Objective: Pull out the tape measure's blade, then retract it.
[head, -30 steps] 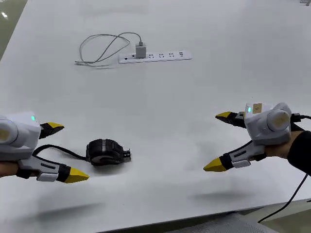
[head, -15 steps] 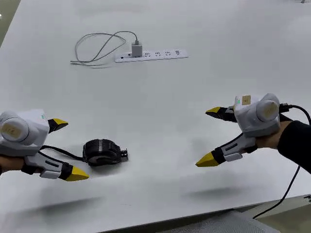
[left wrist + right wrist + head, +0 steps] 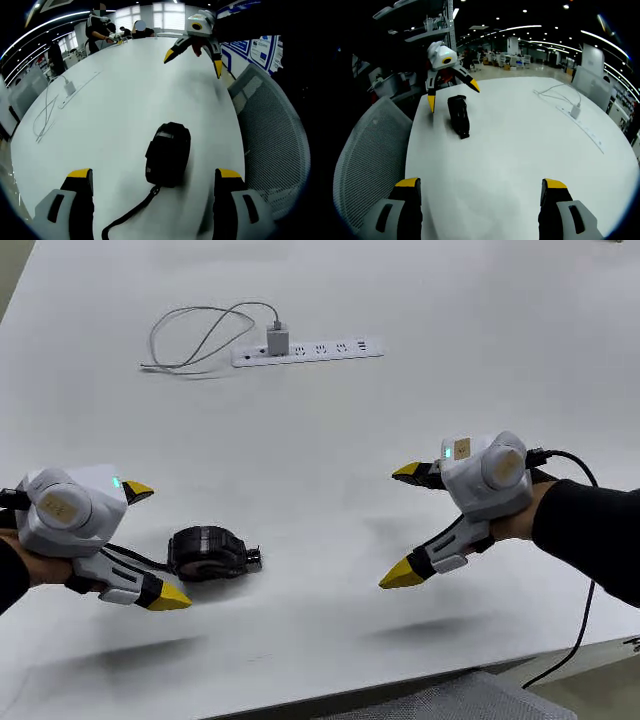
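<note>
A black tape measure lies on the white table, its blade end pointing right and a black strap trailing left. My left gripper stands open just left of it, its yellow-tipped jaws either side of the strap. Its own view has the tape measure lying a short way beyond the open jaws. My right gripper hovers open over the table's right part, well away from the tape measure, nothing between its jaws. From there the tape measure appears far ahead, with the left gripper behind it.
A white power strip with a plugged-in charger and a looped white cable lies at the back. The table's front edge runs close below both grippers, with a mesh chair under it. People stand far off at another bench.
My right gripper has moved left and slightly nearer the tape measure. My left gripper has edged right, closer around the strap. The tape measure has stayed put; the head camera shifted slightly.
</note>
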Demonstrator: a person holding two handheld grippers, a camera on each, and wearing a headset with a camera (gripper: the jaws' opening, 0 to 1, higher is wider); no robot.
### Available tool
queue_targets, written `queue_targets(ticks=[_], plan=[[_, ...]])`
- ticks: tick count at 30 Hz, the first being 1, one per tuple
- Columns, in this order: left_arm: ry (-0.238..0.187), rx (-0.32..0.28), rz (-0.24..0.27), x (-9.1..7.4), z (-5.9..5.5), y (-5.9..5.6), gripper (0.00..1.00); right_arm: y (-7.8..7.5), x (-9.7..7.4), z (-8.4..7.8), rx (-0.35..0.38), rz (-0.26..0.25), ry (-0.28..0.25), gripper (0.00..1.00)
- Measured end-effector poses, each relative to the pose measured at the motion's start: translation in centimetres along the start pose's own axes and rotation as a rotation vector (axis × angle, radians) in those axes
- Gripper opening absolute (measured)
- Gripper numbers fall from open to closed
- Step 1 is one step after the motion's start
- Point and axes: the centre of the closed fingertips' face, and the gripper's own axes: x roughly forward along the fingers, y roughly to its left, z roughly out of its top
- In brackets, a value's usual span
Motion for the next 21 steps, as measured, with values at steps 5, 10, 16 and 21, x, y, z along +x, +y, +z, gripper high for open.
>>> queue_targets(ticks=[5,10,16,21], plan=[[0.003,0.007,-0.011,0.2,-0.1,-0.2,0.99,-0.1,0.6,0.6,0.003,0.010,-0.008,0.99],[0.007,-0.001,-0.034,0.6,-0.1,-0.5,0.92,0.1,1.4,1.0,-0.007,0.023,-0.013,0.99],[0.016,-0.003,-0.060,1.0,0.0,-1.0,0.86,0.2,2.2,1.3,-0.001,0.033,-0.010,0.99],[0.013,0.025,-0.047,1.5,0.2,-0.7,0.87,0.3,3.0,1.6,-0.008,0.042,-0.009,0.99]])
